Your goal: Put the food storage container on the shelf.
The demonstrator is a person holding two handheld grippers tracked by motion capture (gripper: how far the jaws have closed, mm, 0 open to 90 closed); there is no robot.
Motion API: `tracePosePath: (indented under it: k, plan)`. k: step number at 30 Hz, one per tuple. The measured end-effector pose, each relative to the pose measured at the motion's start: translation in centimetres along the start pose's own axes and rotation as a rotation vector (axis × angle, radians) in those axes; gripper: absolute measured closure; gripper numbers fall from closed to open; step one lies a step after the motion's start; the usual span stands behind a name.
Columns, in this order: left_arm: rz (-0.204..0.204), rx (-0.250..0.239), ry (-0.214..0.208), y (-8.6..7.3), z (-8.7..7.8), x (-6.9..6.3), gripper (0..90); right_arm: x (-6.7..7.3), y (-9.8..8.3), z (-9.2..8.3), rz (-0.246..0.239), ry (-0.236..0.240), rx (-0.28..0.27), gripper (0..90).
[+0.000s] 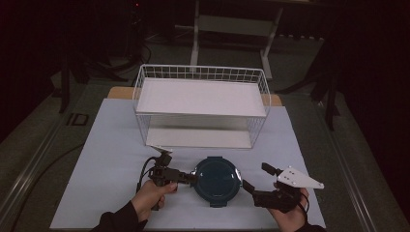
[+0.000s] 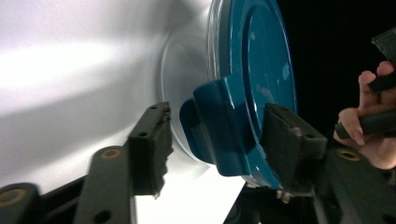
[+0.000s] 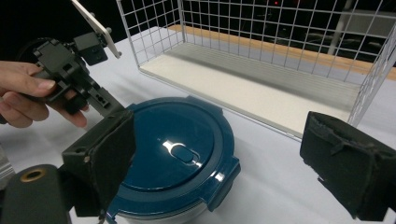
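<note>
Left tongs [image 2: 212, 149] straddle the lid's clip [image 2: 219, 126]; high view hides this.

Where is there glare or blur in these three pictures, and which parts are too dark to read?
High view: the surroundings are nearly black, the table evenly lit. Left gripper view: the table is washed out white, the teal lid soft. Right gripper view: a small glint on the lid; the near fingers are blurred.

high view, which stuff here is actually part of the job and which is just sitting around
In the job, as far as the pictures suggest:
- round blue-lidded container
- its lid clip, between the open jaws of the left gripper
- right gripper, open beside the container

Just there:
- white wire basket, with nothing in it
- table
</note>
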State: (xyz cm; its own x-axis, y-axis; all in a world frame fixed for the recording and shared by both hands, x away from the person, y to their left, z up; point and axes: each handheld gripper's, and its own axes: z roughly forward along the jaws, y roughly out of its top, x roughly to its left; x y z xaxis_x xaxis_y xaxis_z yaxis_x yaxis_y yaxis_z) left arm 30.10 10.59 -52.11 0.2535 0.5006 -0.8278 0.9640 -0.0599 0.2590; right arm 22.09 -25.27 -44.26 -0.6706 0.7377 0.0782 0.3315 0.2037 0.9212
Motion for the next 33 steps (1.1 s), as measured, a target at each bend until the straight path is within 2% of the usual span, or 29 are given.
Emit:
tracePosePath:
  k: [2, 6, 14, 15, 16, 17, 22, 26, 28, 33]
  plan:
    - [-0.009, 0.015, -0.03, -0.1, 0.3, 0.3, 48.8, -0.1, 0.0, 0.0, 0.004, 0.002, 0.002, 10.6]
    - [0.005, 0.018, -0.044, -0.1, 0.5, 0.4, 50.3, -0.1, 0.0, 0.0, 0.007, 0.004, 0.006, 10.9]
    - [0.052, 0.003, -0.038, -0.4, 0.3, -0.2, 53.1, -0.9, -0.4, 0.5, 0.076, 0.032, 0.041, 13.5]
    - [0.084, 0.0, -0.03, -0.7, 0.2, -0.6, 53.1, -1.1, -0.4, 0.6, 0.091, 0.042, 0.051, 13.9]
    - [0.095, 0.0, -0.029, -0.7, 0.2, -0.7, 53.9, -1.5, -0.8, 1.0, 0.15, 0.079, 0.091, 18.9]
    - [0.106, 0.0, -0.028, -0.8, 0.1, -0.8, 54.3, -1.8, -1.0, 1.2, 0.184, 0.103, 0.111, 20.4]
    - [0.141, -0.006, -0.025, -1.5, -0.1, -1.1, 55.4, -3.1, -2.1, 2.3, 0.327, 0.175, 0.213, 30.1]
    - [0.186, -0.007, -0.021, -1.8, -0.3, -1.3, 56.1, -3.6, -2.9, 3.0, 0.385, 0.227, 0.28, 40.2]
    - [0.204, -0.012, -0.019, -2.0, -0.3, -1.5, 56.3, -3.8, -3.2, 3.4, 0.418, 0.26, 0.303, 41.9]
    - [0.232, -0.014, -0.02, -2.2, -0.4, -1.5, 56.6, -3.9, -3.5, 3.7, 0.441, 0.288, 0.329, 47.9]
